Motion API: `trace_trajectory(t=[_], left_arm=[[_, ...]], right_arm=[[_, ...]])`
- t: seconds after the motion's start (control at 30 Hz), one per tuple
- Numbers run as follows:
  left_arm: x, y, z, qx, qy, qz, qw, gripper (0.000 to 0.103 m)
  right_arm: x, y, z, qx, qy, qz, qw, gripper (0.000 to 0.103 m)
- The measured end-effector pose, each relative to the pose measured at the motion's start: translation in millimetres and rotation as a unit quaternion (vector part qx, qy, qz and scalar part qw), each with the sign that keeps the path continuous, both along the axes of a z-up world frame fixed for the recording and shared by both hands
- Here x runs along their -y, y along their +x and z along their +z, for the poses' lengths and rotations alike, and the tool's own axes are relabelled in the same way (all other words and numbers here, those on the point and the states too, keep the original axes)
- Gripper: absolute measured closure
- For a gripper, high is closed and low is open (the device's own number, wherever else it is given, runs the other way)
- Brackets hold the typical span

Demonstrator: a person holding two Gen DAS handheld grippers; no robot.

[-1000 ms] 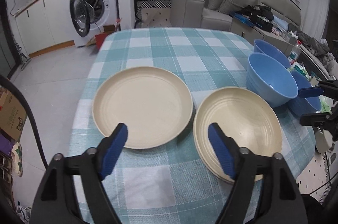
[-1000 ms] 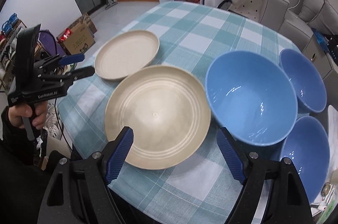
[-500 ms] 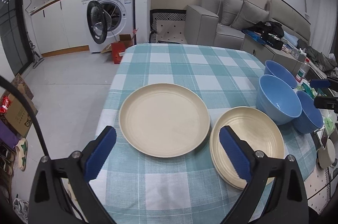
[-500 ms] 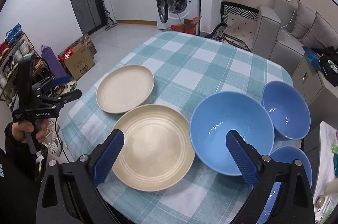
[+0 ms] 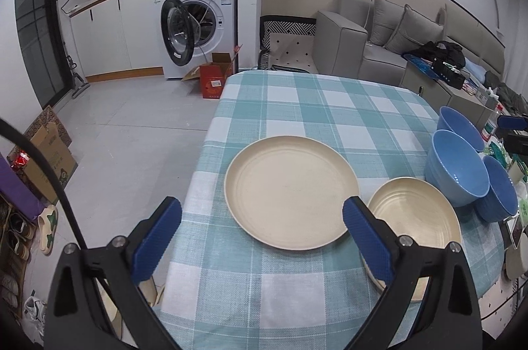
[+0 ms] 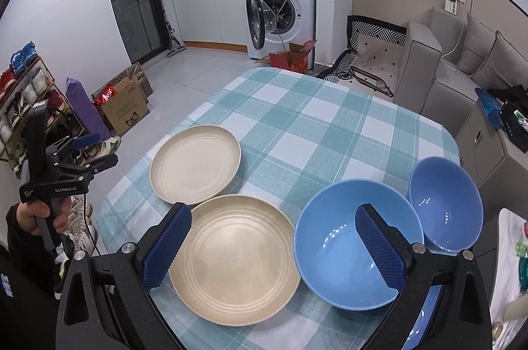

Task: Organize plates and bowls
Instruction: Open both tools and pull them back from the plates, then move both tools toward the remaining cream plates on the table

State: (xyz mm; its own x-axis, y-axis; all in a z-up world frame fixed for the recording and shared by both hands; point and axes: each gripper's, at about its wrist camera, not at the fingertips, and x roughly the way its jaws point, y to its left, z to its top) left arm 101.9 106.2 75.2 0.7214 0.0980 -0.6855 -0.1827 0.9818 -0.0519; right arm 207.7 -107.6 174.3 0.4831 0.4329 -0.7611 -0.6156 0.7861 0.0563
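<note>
Both tongs stand wide and empty above the table with the teal-and-white checked cloth: the left gripper has nothing between its blue pads, and the right gripper is likewise spread with nothing clamped. Ahead of the left tongs lies a large round cream plate, and just beyond its right finger sits a second cream plate with ridged rings, the two rims touching or nearly so. From the right tongs that ringed plate lies between the fingers, with a large blue bowl behind the right finger, a smaller blue bowl beyond it, and a third blue bowl close by. The step in hand looks like choosing a first piece to stack. A good approach would be to come in low at a plate's near rim, one finger over and one under the lip, and squeeze firmly, since thin smooth rims slip. Lift level, clear the neighbouring rim, and lower it centred onto the other plate; nest bowls separately.
</note>
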Motion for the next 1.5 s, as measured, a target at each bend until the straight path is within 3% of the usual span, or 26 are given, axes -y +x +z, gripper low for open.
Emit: trace_trajectory(t=[0.63, 1.5], left_arm=[[-27.2, 11.0, -9.6, -0.01, -0.013, 0.031, 0.9994, 0.004], [-44.1, 39.9, -35.3, -0.037, -0.027, 0.041, 0.9981, 0.004]], right_arm=[[-62.8, 31.6, -2.7, -0.015, 0.004, 0.04, 0.999, 0.002], [-130.7, 65.9, -41.9, -0.058, -0.012, 0.072, 0.996, 0.002]])
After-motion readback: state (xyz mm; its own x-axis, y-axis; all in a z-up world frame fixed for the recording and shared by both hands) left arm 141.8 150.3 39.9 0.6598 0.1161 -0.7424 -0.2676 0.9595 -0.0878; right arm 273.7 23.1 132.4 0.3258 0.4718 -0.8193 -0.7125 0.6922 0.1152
